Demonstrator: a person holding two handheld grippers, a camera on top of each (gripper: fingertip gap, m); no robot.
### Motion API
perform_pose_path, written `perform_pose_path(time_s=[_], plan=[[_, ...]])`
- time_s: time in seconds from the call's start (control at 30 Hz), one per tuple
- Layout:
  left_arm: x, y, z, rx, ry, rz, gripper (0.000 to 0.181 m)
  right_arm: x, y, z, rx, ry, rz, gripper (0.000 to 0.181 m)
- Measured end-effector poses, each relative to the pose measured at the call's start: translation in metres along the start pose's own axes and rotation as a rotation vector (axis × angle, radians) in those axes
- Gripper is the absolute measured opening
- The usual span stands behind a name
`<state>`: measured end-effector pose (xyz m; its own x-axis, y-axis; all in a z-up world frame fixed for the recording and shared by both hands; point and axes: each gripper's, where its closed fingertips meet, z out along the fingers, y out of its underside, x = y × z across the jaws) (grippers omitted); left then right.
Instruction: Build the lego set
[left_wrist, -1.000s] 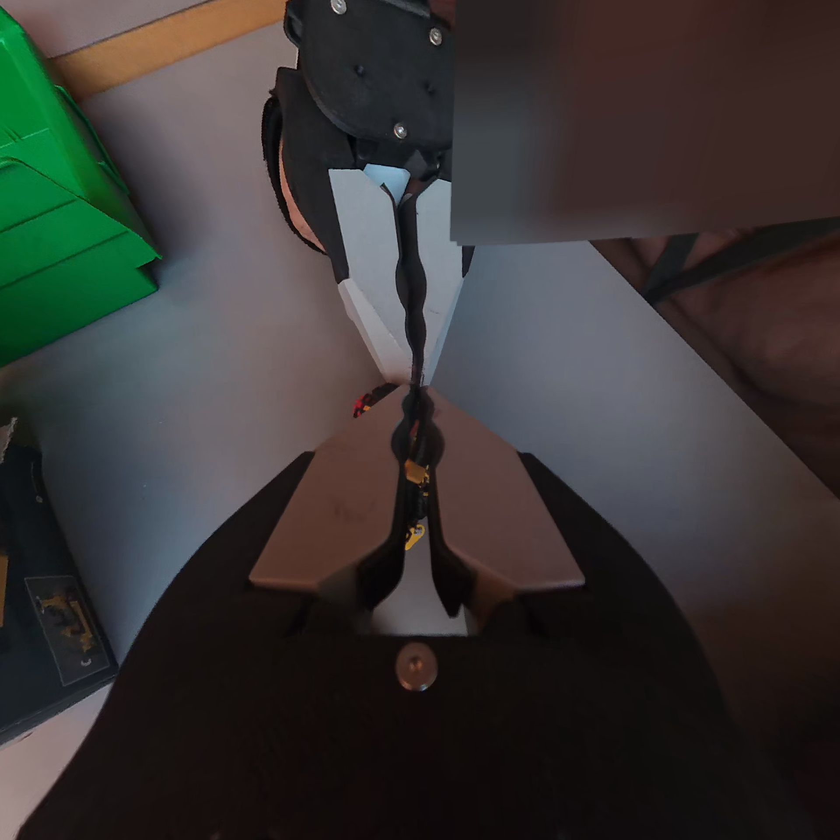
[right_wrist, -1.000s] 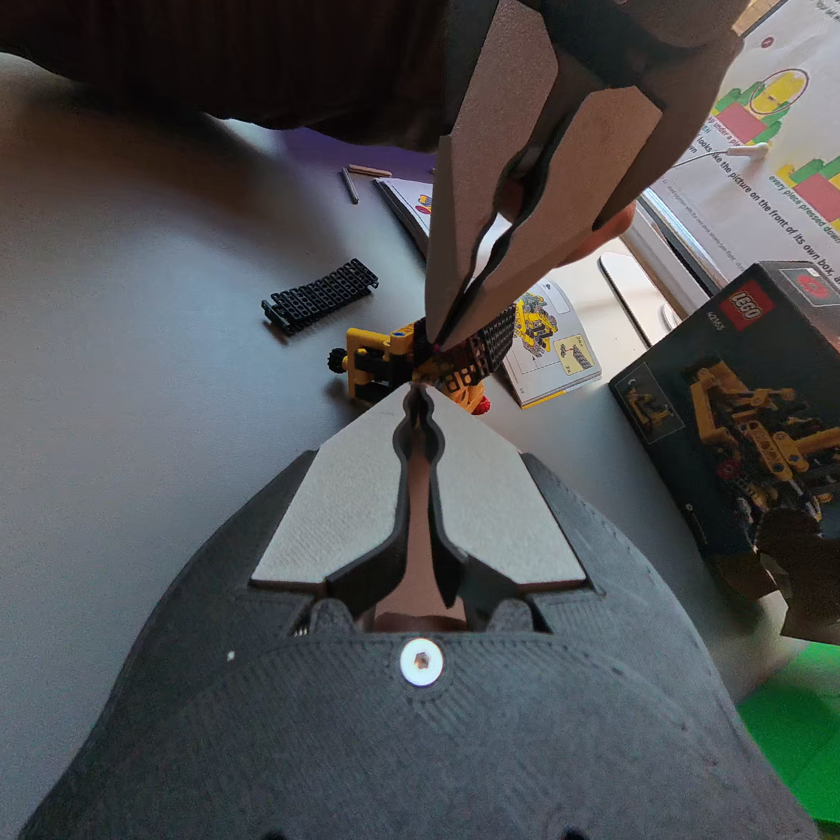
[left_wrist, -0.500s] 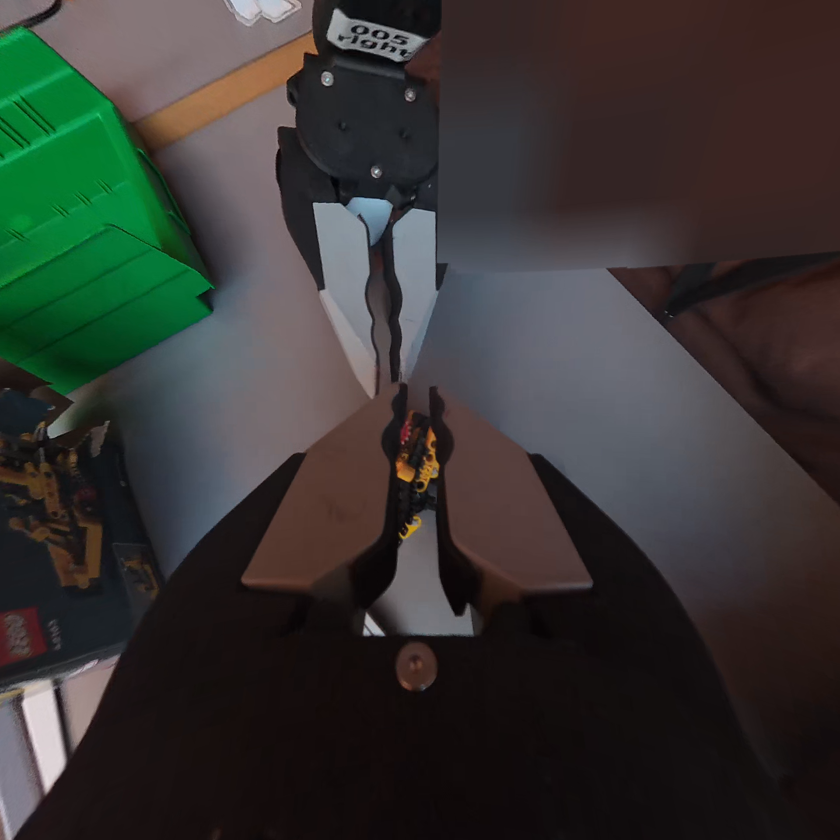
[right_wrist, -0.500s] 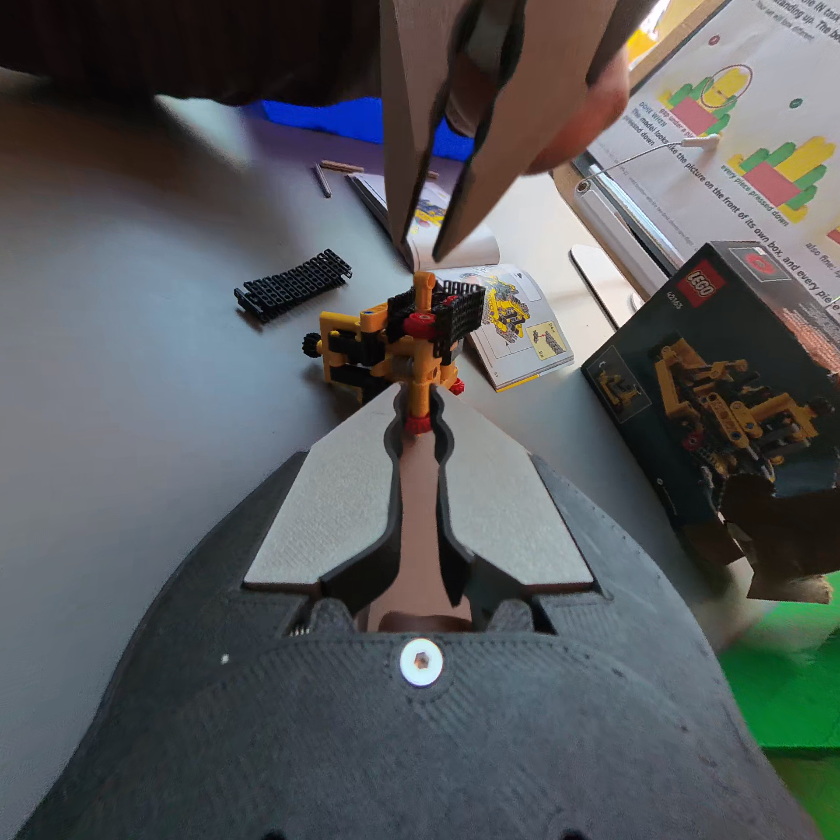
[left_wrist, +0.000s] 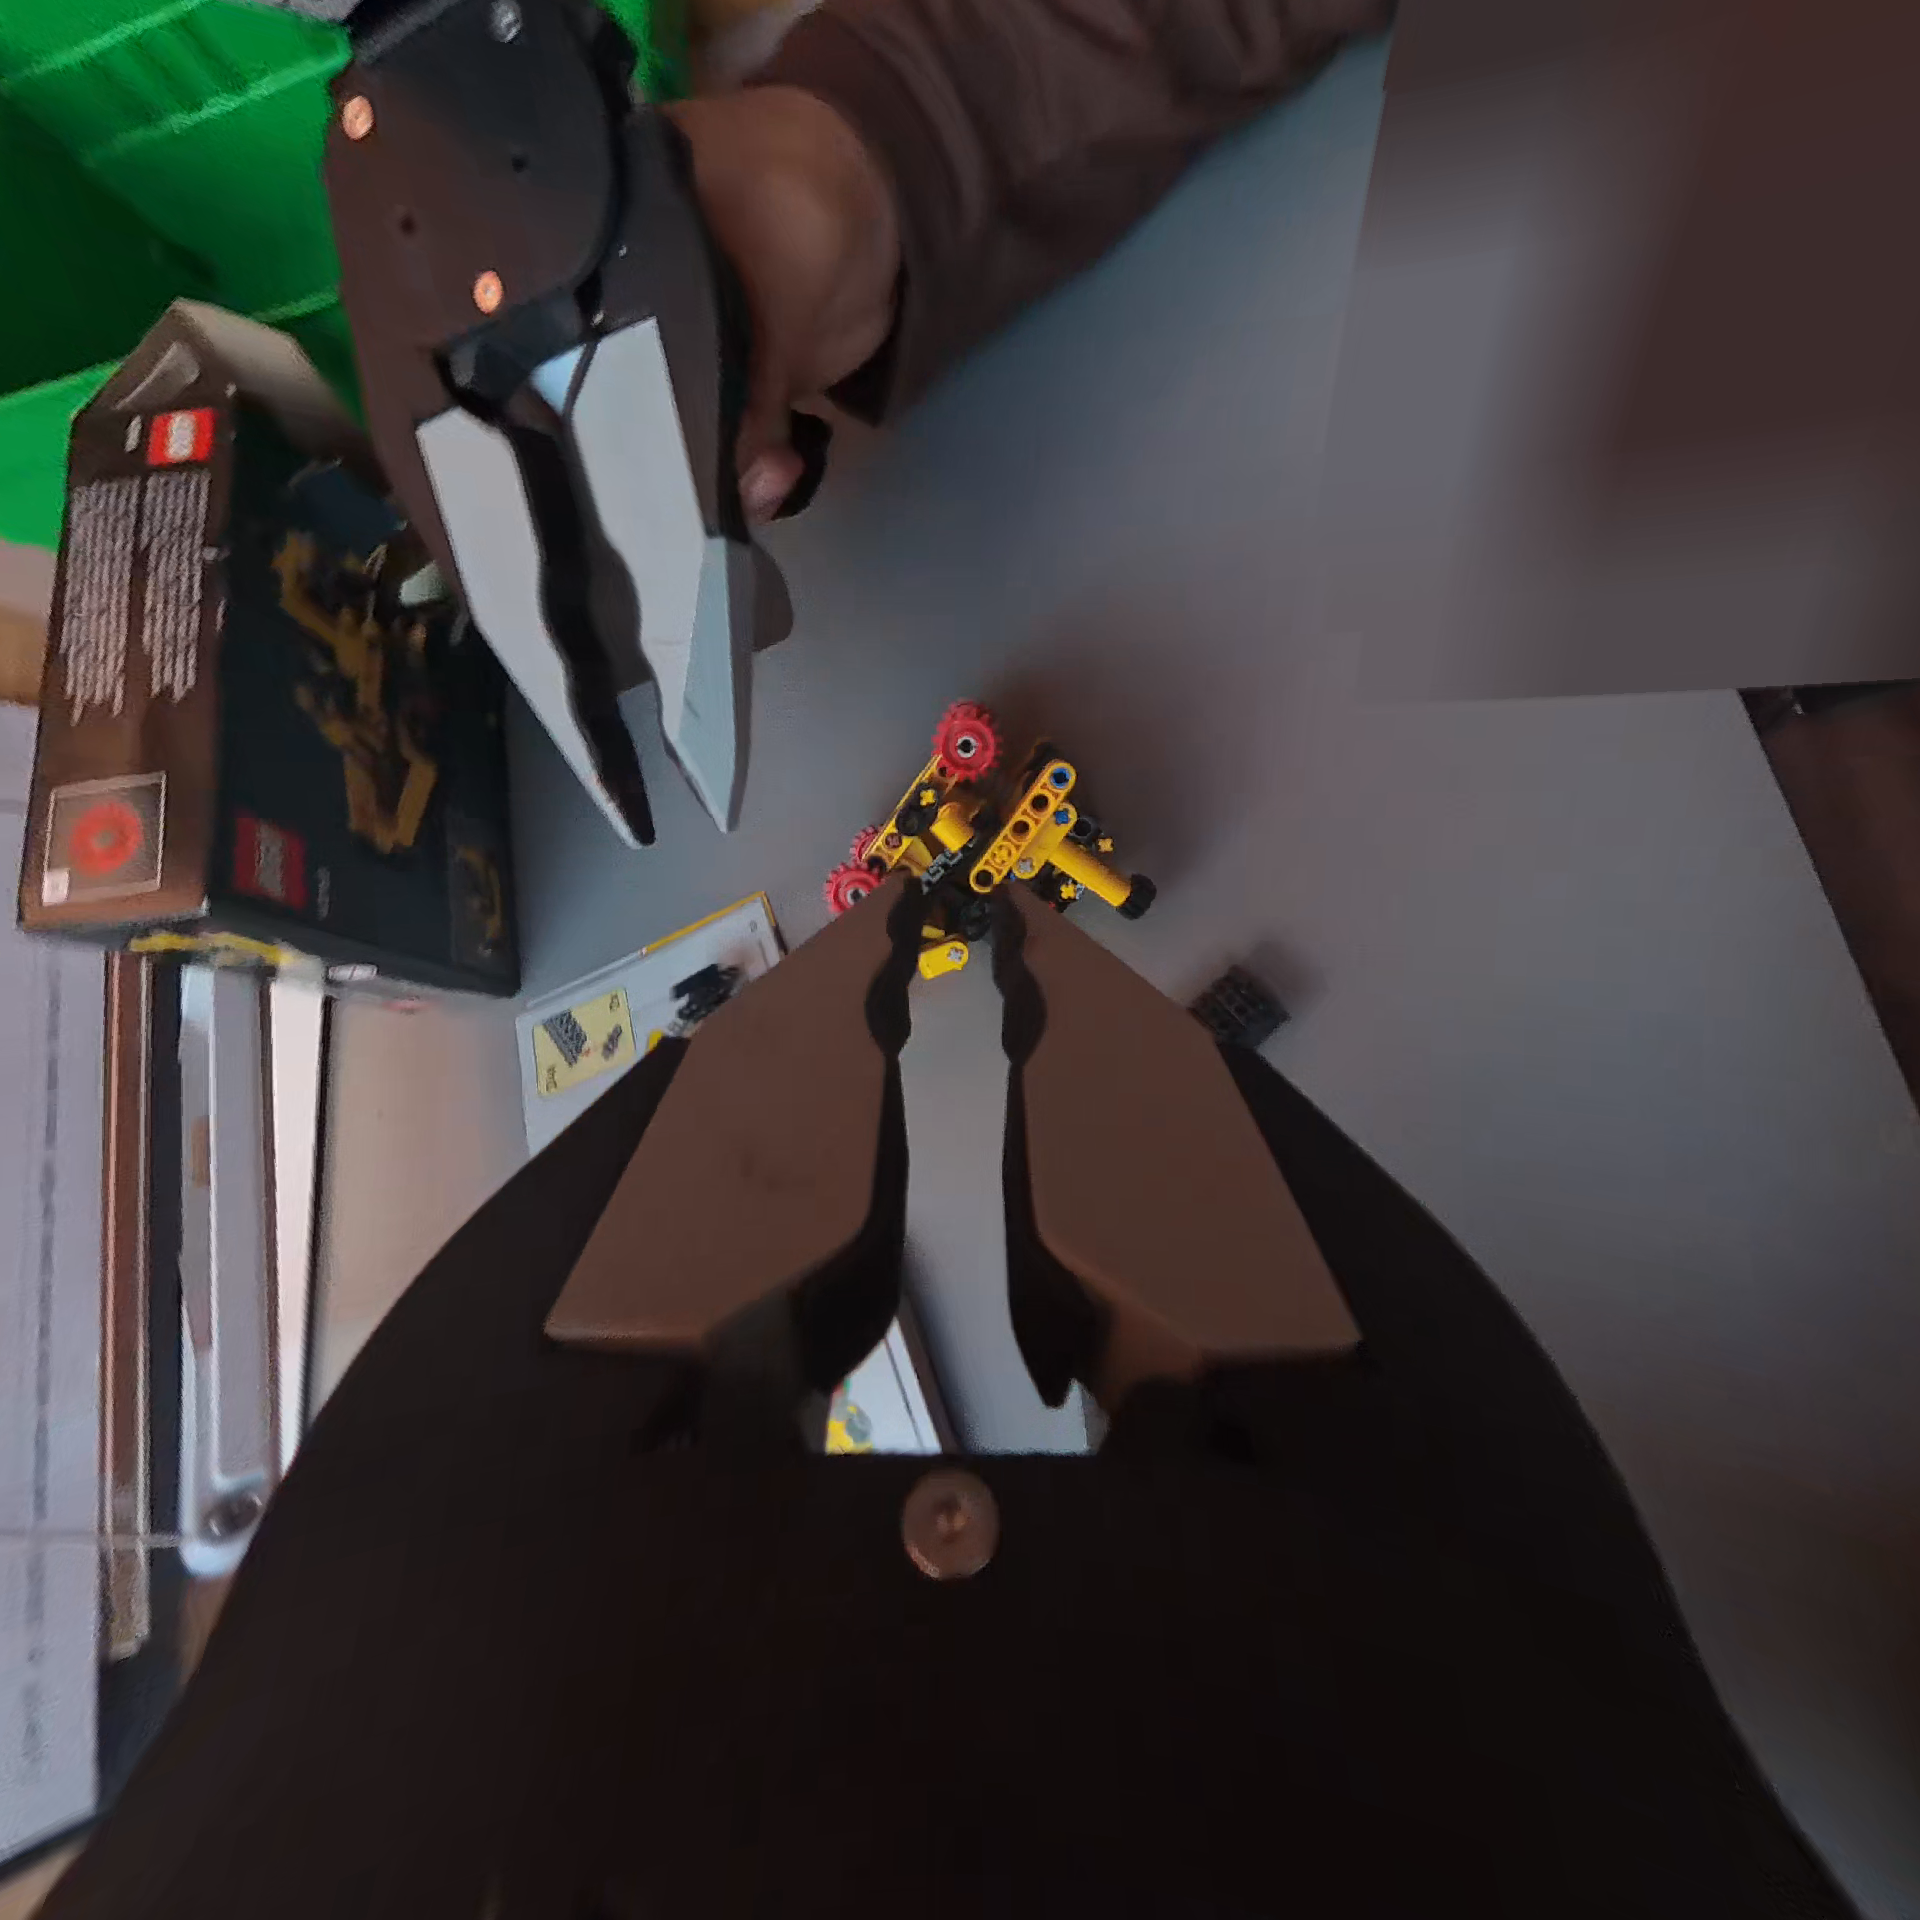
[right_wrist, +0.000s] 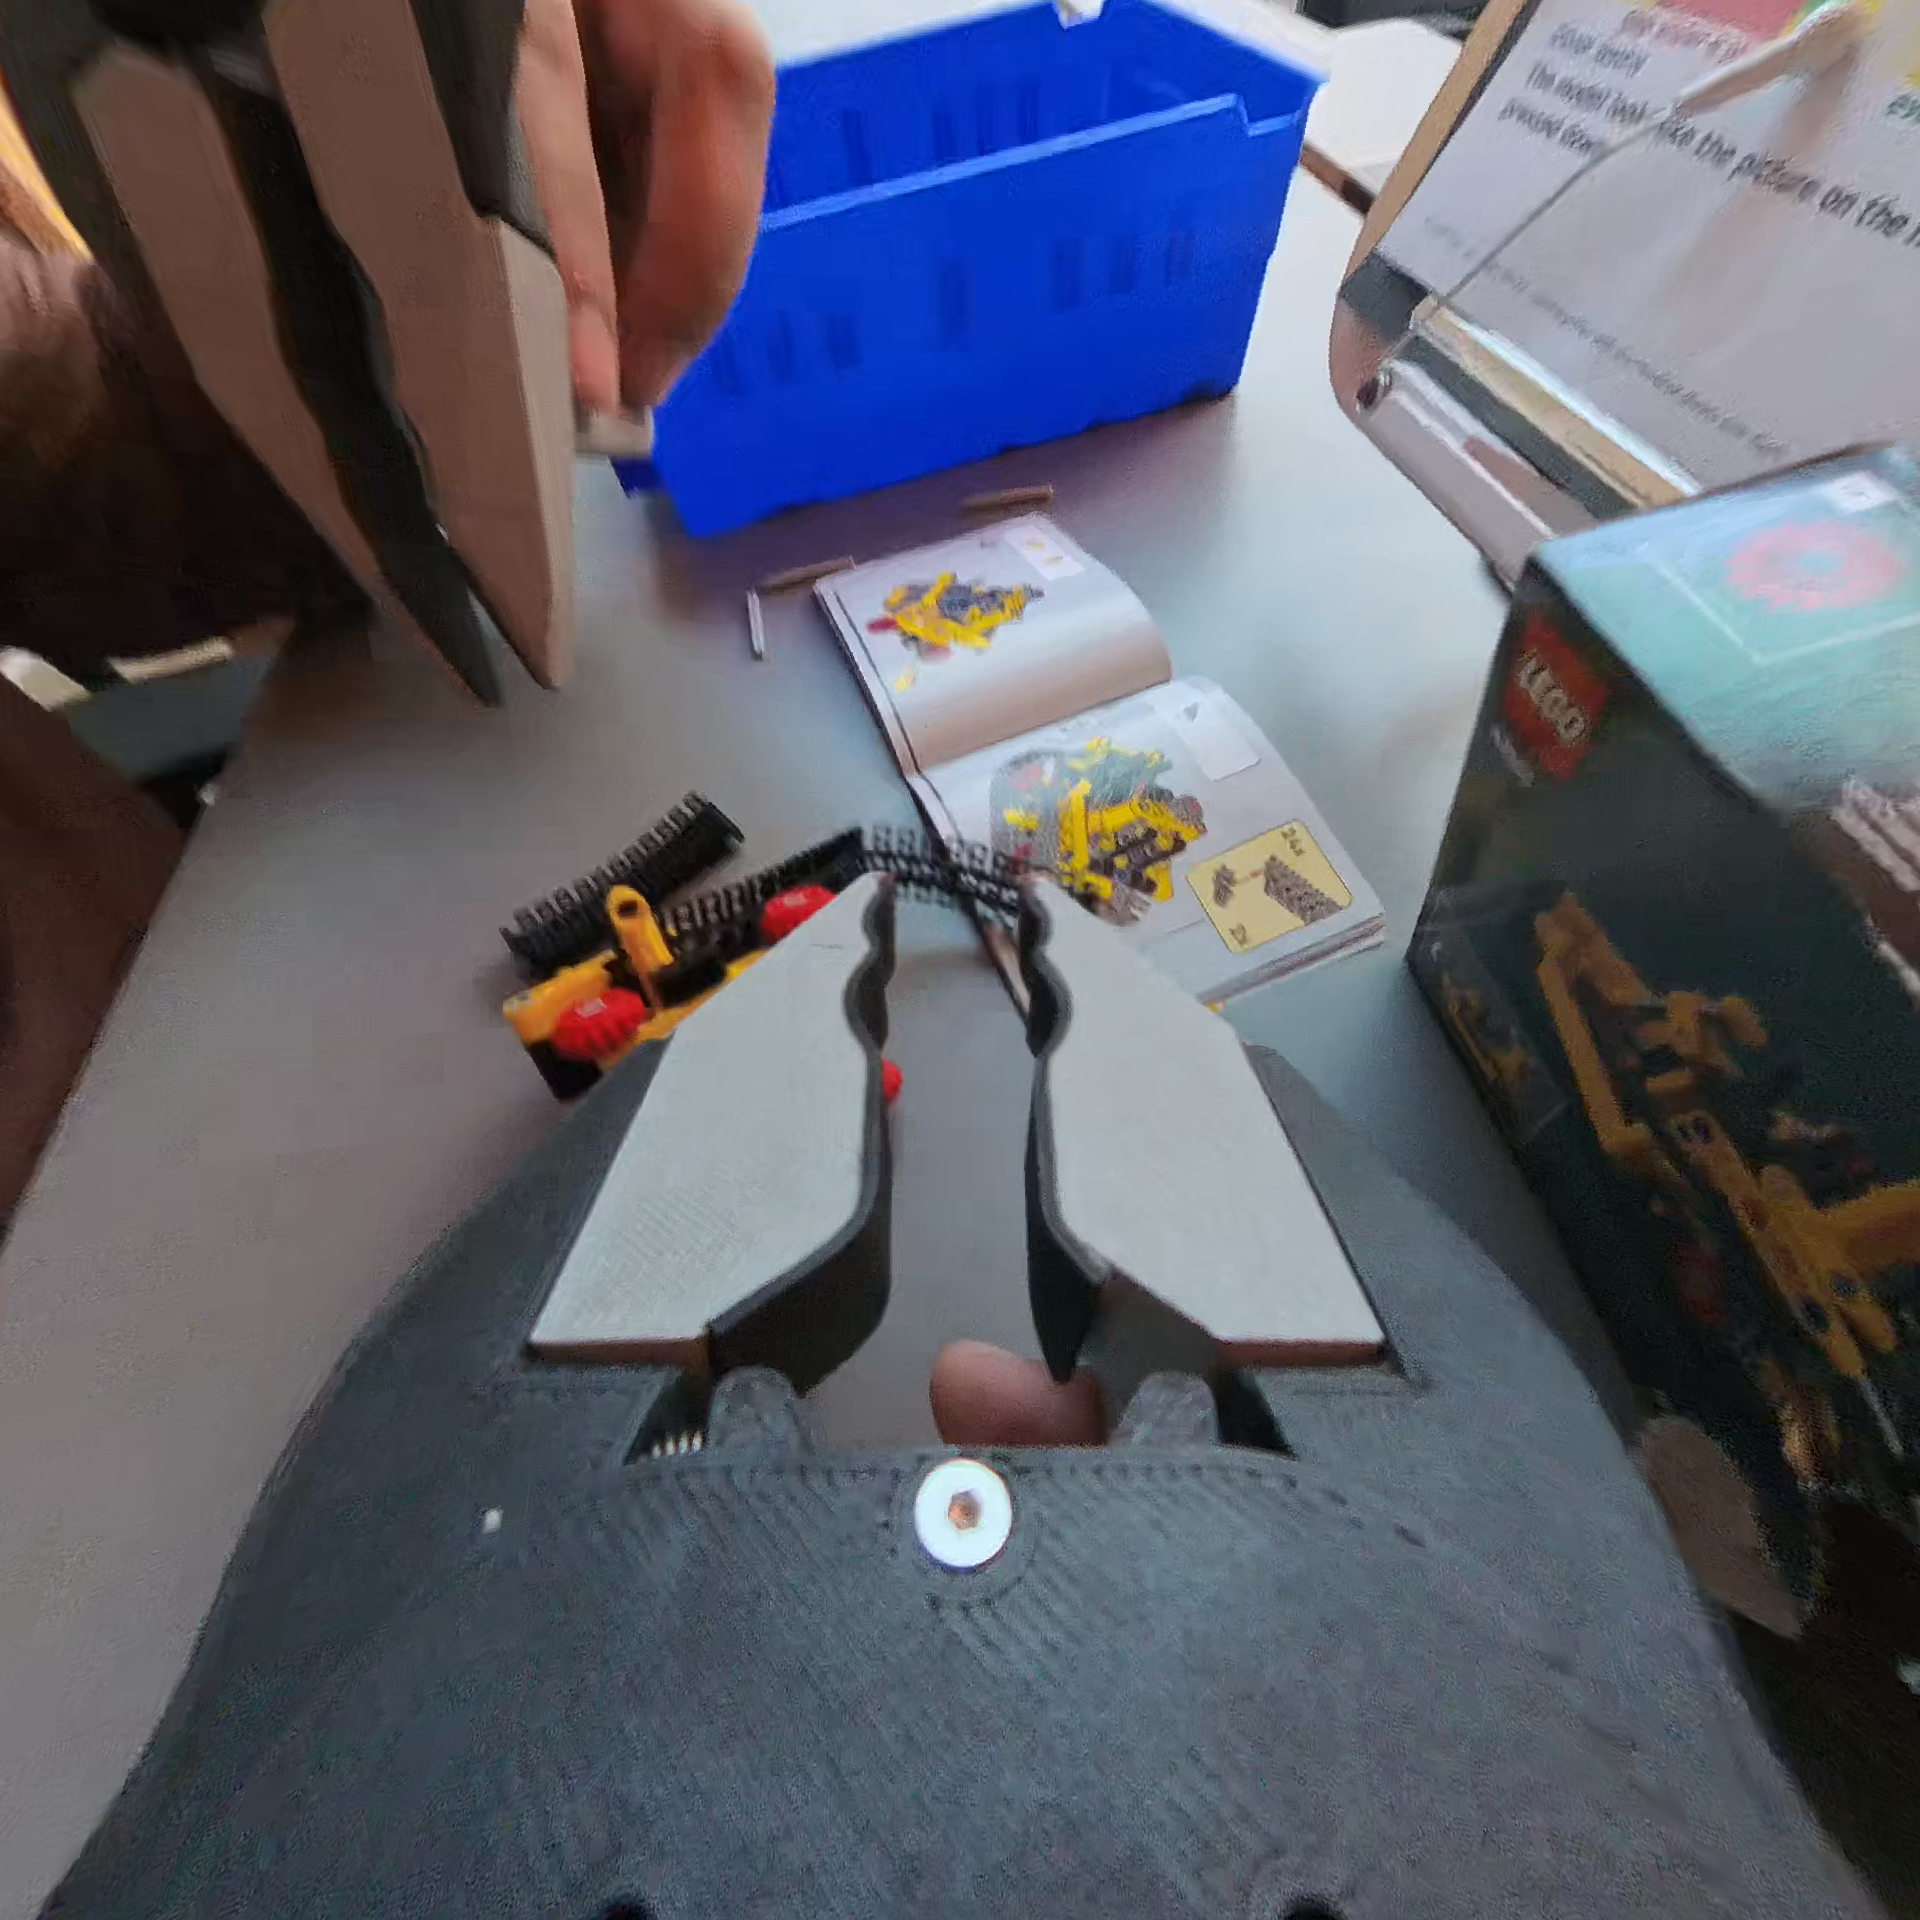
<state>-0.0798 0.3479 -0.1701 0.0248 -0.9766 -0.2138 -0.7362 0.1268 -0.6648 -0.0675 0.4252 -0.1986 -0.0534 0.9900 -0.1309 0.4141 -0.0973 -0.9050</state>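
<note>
Partly built yellow-and-black brick model with red gears (left_wrist: 982, 831) lying on the grey table (left_wrist: 1455, 1039); its lower part is hidden behind the left gripper (left_wrist: 951, 914), whose fingers are spread and empty just above it. Right gripper (right_wrist: 956, 914) likewise parted, holding nothing; in its view the model (right_wrist: 613, 987) is half covered by one finger. Two black toothed track strips (right_wrist: 634, 873) lie touching the model, blurred. One open instruction booklet (right_wrist: 1091, 748) beside the model, one dark printed box (right_wrist: 1714, 1039) beyond it, cut off. One blue plastic bin (right_wrist: 987, 260) farther back.
</note>
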Motion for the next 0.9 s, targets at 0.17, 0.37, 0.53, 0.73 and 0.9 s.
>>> perform_pose_path(time_s=[0.17,0.37,0.53,0.73,0.9], plan=[[-0.010,0.022,-0.002,-0.050,-0.124,-0.147,0.011,0.014,0.007,-0.003,-0.091,0.226,-0.112,0.019],[-0.003,0.056,0.015,-0.168,-0.026,-0.192,0.010,0.023,0.022,0.015,-0.226,0.318,-0.201,0.029],[-0.010,0.076,0.028,-0.246,-0.067,-0.328,0.014,0.035,0.030,0.010,-0.188,0.431,-0.178,0.026],[-0.015,0.096,0.057,-0.290,-0.048,-0.479,0.025,0.049,0.021,-0.013,-0.037,0.584,-0.174,0.025],[-0.010,0.086,0.068,-0.224,0.021,-0.537,0.014,0.047,0.015,-0.016,-0.003,0.606,-0.200,0.024]])
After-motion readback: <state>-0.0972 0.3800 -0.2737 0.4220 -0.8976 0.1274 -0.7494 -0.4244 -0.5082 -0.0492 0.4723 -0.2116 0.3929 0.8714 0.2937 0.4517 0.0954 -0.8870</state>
